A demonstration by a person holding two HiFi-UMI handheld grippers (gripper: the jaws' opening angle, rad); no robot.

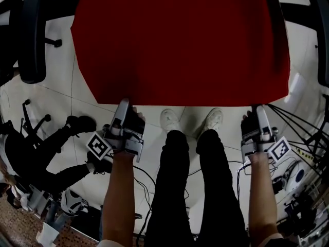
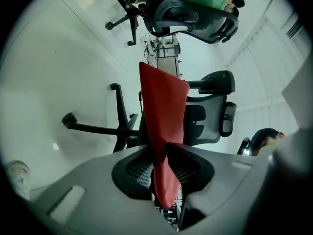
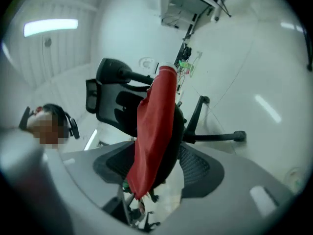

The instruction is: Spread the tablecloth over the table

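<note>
A red cloth [image 1: 180, 40] lies flat across the table, which it hides entirely, its near edge running straight between the two grippers; black chairs [image 1: 31, 35] ring it on a pale floor [image 1: 56, 91]. The left gripper [image 1: 128, 109] is clenched on the near left corner, the hem pinched between its pads [image 2: 188, 168]. The right gripper [image 1: 254, 115] stands released, with the right corner hanging loose between its spread jaws and resting against one pad only. The likely trouble: with the right corner free, any tug from the clamped left side would drag the cloth askew or toward the person, and the loose hem could catch on a right jaw if that gripper backs away. The cloth is matte, thin and limp, folding softly. The chairs are mesh-backed on star bases, and the grippers are smooth grey plastic with black ribbed pads.
</note>
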